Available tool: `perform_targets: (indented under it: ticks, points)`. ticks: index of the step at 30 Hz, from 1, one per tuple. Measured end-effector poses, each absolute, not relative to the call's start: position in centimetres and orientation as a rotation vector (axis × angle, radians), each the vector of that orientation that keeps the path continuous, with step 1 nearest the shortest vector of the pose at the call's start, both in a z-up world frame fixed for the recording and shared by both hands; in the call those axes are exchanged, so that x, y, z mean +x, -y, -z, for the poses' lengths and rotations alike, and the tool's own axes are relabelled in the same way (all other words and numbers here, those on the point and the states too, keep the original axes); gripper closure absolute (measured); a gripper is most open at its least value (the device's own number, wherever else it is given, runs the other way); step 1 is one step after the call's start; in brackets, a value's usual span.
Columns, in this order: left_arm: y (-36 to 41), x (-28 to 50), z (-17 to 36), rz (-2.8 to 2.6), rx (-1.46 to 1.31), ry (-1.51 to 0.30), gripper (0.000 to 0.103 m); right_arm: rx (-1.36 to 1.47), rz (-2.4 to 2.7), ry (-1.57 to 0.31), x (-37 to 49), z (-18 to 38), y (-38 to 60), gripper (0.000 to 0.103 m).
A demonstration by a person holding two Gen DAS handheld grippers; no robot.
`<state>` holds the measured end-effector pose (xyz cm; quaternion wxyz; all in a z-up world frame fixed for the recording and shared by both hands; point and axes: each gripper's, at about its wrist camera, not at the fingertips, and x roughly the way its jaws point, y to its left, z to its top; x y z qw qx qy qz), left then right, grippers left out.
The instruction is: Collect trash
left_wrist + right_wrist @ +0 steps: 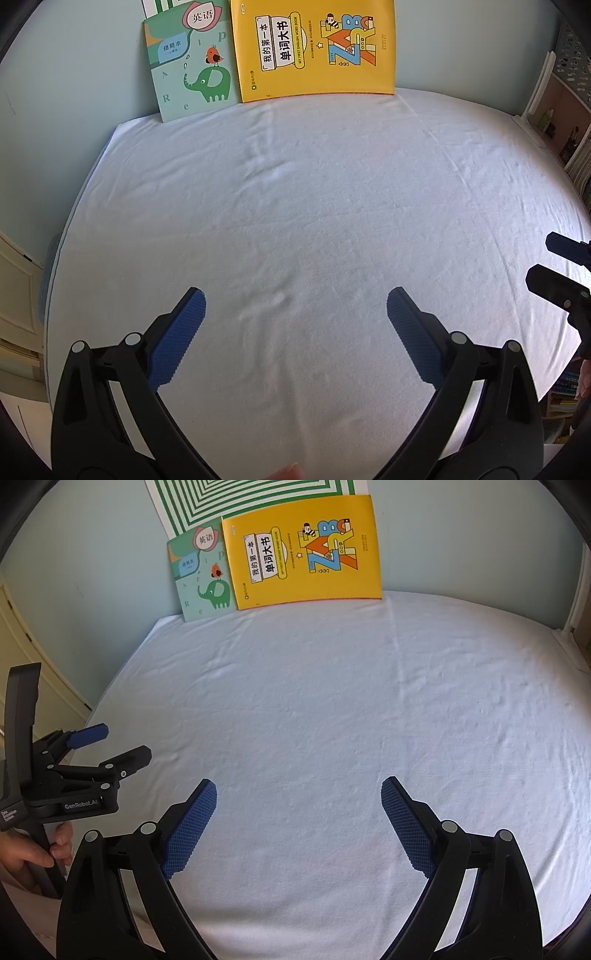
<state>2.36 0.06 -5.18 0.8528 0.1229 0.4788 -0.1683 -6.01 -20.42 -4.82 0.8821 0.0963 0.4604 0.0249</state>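
No trash shows in either view. My left gripper (295, 295) hovers open over a white cloth-covered table (314, 206), nothing between its blue-padded fingers (177, 336). My right gripper (298, 788) is likewise open over the same white cloth (332, 709) with bare cloth between its fingers (404, 823). In the right wrist view the left gripper (127, 744) appears at the left edge, held by a hand (33, 853), its jaws apart. The right gripper's fingertips (541, 258) poke in at the right edge of the left wrist view.
A yellow book (314, 48) and a green elephant book (192, 70) lean upright against the pale blue wall at the table's back edge, with a green-striped sheet (251, 502) behind them. Shelving with items (565, 122) stands to the right; a cream door (33, 664) is at left.
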Motion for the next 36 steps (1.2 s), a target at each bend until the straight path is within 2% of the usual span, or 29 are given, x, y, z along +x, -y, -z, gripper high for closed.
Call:
perform_targets:
  ticks: [36]
  points:
    - [0.15,2.37,5.4,0.378,0.272,-0.999,0.007,0.203,-0.044,-0.97,-5.79,5.16,20.94,0.013]
